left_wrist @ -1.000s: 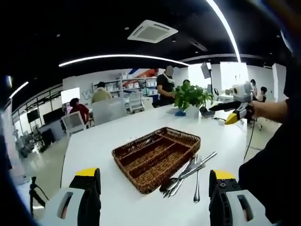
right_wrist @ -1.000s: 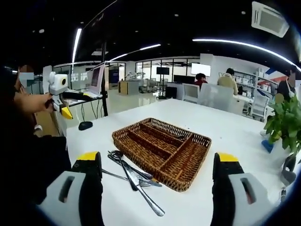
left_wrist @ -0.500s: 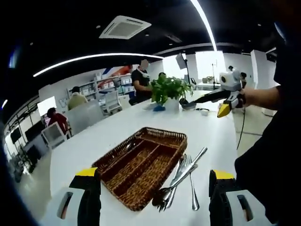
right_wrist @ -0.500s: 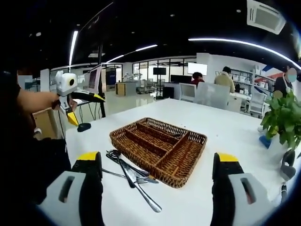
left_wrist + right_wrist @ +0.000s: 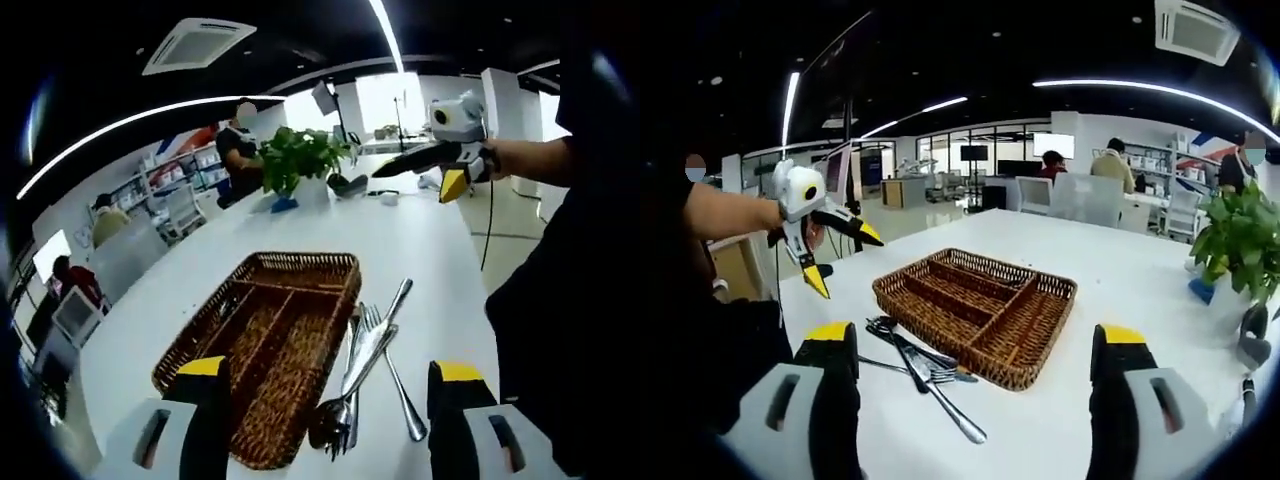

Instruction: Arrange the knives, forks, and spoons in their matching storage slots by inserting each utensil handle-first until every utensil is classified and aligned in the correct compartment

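Observation:
A brown wicker tray (image 5: pixel 305 259) with long compartments lies on the white table. Beside it, a loose pile of metal forks, spoons and knives (image 5: pixel 372 345) rests on the tabletop. My left gripper (image 5: pixel 328 368) hangs open above the near end of the tray and the pile, holding nothing. In the right gripper view the same tray (image 5: pixel 1052 330) sits ahead, with the cutlery pile (image 5: pixel 925 366) to its left. My right gripper (image 5: pixel 975 336) is open and holds nothing. The left gripper (image 5: pixel 848 264) hovers at that view's left, jaws spread. The right gripper (image 5: pixel 415 180) is raised at the left gripper view's top right.
A potted green plant (image 5: pixel 300 155) stands at the far end of the table (image 5: pixel 420 250), also seen as the plant (image 5: pixel 1240 240) at the right. Several people sit or stand at desks behind. The holder's dark sleeve (image 5: pixel 590 300) borders the table's edge.
Both cameras have shifted, the left one swinging round so the tray points away. The left gripper has come nearer to the table in the right gripper view. Tray and cutlery have stayed put.

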A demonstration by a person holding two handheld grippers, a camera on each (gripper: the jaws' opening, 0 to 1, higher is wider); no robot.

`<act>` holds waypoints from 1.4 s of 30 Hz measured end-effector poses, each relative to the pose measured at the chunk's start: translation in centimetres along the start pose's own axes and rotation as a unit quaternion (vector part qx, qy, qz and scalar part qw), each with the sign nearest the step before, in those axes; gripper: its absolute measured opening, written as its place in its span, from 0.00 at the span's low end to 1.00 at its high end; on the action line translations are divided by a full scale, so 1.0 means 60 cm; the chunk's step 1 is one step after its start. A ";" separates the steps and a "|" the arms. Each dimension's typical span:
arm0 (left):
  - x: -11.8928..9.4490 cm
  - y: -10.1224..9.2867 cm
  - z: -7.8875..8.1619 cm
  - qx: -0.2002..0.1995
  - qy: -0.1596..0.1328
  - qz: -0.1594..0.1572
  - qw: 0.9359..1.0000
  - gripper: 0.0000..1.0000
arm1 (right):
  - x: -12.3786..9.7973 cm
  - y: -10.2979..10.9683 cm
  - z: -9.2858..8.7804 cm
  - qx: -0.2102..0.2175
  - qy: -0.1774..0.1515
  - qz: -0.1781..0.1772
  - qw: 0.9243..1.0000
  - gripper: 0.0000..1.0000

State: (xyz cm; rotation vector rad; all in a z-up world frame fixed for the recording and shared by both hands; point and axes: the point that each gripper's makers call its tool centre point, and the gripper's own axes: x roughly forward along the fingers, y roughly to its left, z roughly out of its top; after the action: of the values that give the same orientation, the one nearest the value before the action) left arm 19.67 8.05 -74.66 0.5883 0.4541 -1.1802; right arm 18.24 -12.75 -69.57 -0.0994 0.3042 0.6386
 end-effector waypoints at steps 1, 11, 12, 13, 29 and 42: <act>0.005 -0.002 -0.002 0.000 0.004 -0.004 1.000 0.77 | -0.001 -0.001 -0.001 0.001 0.000 -0.001 1.000 0.97; 0.066 -0.011 -0.051 0.018 0.053 -0.041 0.998 0.72 | -0.011 -0.012 -0.005 0.006 -0.004 -0.011 1.000 0.96; 0.070 -0.010 -0.056 0.018 0.059 -0.042 0.997 0.71 | -0.011 -0.013 -0.006 0.006 -0.003 -0.012 1.000 0.96; 0.075 -0.009 -0.061 0.019 0.065 -0.044 0.997 0.69 | -0.012 -0.015 -0.007 0.007 -0.003 -0.013 1.000 0.96; 0.120 0.001 -0.091 0.052 0.095 -0.054 0.993 0.50 | -0.017 -0.010 -0.015 0.018 0.002 -0.005 1.000 0.99; 0.137 -0.029 -0.096 0.092 0.116 -0.100 0.984 0.30 | -0.017 -0.006 -0.011 0.015 0.001 -0.003 1.000 0.99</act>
State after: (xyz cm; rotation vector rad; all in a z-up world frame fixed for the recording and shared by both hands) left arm 20.52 5.36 -84.47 0.8614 0.6161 -1.3621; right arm 17.51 -13.77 -69.90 -0.0719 0.3163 0.6282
